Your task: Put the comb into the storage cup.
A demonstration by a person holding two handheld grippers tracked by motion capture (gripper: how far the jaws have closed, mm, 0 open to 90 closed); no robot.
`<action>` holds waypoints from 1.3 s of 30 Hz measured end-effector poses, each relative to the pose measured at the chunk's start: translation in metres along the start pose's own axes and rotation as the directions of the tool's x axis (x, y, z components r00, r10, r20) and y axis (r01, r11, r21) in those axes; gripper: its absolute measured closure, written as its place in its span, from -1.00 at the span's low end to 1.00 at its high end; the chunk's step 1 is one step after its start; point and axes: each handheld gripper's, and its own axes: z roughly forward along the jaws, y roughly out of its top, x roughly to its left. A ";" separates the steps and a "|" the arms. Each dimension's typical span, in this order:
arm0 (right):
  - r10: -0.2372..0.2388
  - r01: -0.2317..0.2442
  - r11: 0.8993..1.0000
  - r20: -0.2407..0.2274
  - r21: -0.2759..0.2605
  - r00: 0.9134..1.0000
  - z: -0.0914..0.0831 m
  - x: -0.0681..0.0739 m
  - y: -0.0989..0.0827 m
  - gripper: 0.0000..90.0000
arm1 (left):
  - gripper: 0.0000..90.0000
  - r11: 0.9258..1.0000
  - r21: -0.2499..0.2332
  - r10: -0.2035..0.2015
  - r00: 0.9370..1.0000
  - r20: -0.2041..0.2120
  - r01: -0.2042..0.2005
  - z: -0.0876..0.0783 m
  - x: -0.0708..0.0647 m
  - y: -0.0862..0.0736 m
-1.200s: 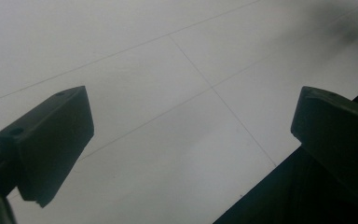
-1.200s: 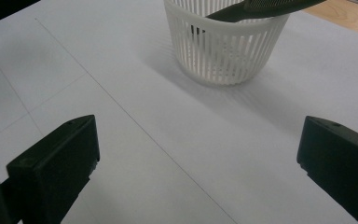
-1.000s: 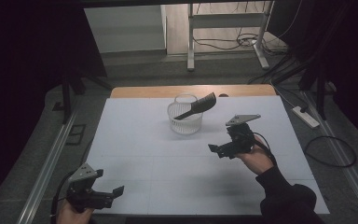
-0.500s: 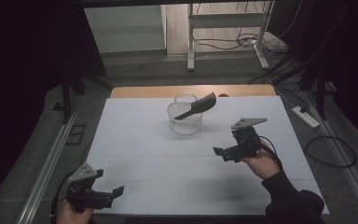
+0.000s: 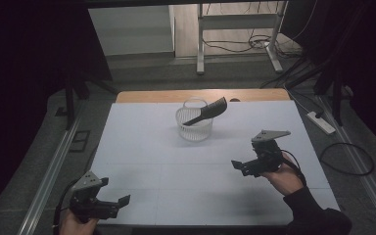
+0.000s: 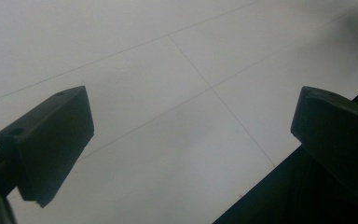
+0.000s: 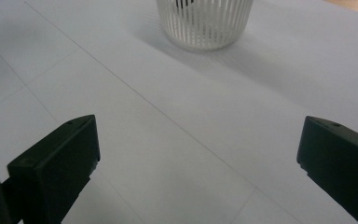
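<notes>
Since the black comb (image 5: 208,110) already leans in the white slotted basket (image 5: 194,128), we hold both the right gripper (image 5: 242,167) and left gripper (image 5: 119,202) empty, jaws apart.

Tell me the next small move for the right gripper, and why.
Probably ease the right gripper forward toward the white slatted basket. Its jaws stand wide open and empty over the bare white table, well short of the basket, where the black comb leans out over the rim. The left gripper sits open at the near edge.
</notes>
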 end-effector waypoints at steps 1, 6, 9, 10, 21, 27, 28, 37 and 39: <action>0.000 0.000 1.000 0.003 0.001 1.000 -0.001 0.000 -0.002 -1.00 | -1.00 1.000 0.000 0.000 1.000 0.000 0.000 0.000 0.000 0.000; 0.010 -0.010 1.000 0.008 0.000 1.000 -0.008 -0.002 -0.008 -1.00 | -1.00 1.000 0.000 -0.001 1.000 0.000 0.001 0.000 0.000 0.000; 0.014 -0.014 1.000 0.011 0.000 1.000 -0.011 -0.002 -0.012 -1.00 | -1.00 1.000 0.000 -0.003 1.000 0.000 0.003 0.000 0.000 0.000; 0.016 -0.016 1.000 0.011 0.000 1.000 -0.012 -0.002 -0.013 -1.00 | -1.00 1.000 0.000 -0.003 1.000 0.000 0.003 0.000 0.000 0.000; 0.032 -0.032 0.999 0.027 0.002 0.999 -0.026 -0.004 -0.027 -1.00 | -1.00 1.000 0.000 -0.007 1.000 0.000 0.007 0.000 0.000 0.000; 0.041 -0.042 0.999 0.036 0.010 0.998 -0.032 -0.006 -0.035 -1.00 | -1.00 1.000 -0.001 -0.010 1.000 0.002 0.010 0.000 0.001 0.000; 0.041 -0.041 0.999 0.039 0.012 0.998 -0.033 -0.006 -0.036 -1.00 | -1.00 1.000 -0.002 -0.011 1.000 0.002 0.011 0.000 0.001 0.000; 0.045 -0.046 0.999 0.062 0.015 0.997 -0.044 -0.007 -0.047 -1.00 | -1.00 1.000 -0.002 -0.015 1.000 0.003 0.015 0.000 0.002 0.000; 0.050 -0.051 0.999 0.063 0.014 0.997 -0.045 -0.007 -0.049 -1.00 | -1.00 1.000 -0.003 -0.016 1.000 0.004 0.017 0.000 0.002 0.000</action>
